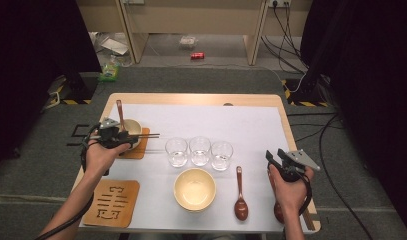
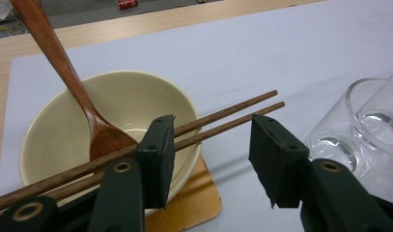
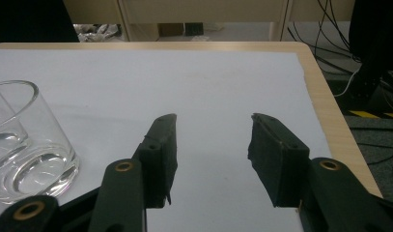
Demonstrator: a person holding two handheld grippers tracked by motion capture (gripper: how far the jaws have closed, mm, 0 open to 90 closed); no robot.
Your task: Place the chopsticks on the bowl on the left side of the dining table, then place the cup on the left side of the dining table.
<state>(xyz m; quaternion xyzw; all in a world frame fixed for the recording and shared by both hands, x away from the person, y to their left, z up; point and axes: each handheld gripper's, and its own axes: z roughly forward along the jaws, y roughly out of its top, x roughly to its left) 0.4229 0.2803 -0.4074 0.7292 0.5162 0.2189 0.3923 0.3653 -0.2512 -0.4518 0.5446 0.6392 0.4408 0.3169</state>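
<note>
At the table's left, a cream bowl (image 1: 133,127) stands on a wooden coaster (image 1: 141,148). A brown wooden spoon (image 1: 120,112) leans in it, and a pair of dark chopsticks (image 1: 147,135) lies across its rim. My left gripper (image 1: 125,137) is right at the near side of this bowl. In the left gripper view its jaws (image 2: 211,133) stand open; the chopsticks (image 2: 218,115) run behind the left jaw and past the tips, untouched by the pads. The spoon (image 2: 68,77) rests in the bowl (image 2: 63,130). My right gripper (image 1: 274,157) hovers open over bare mat (image 3: 208,87) at the right, its jaws (image 3: 211,130) empty.
Three clear glasses (image 1: 200,150) stand in a row mid-table, the nearest one (image 3: 20,145) left of the right gripper. A second cream bowl (image 1: 194,189), a brown spoon (image 1: 240,196) and a carved coaster (image 1: 112,202) lie along the front. Another spoon (image 1: 278,213) lies under the right hand.
</note>
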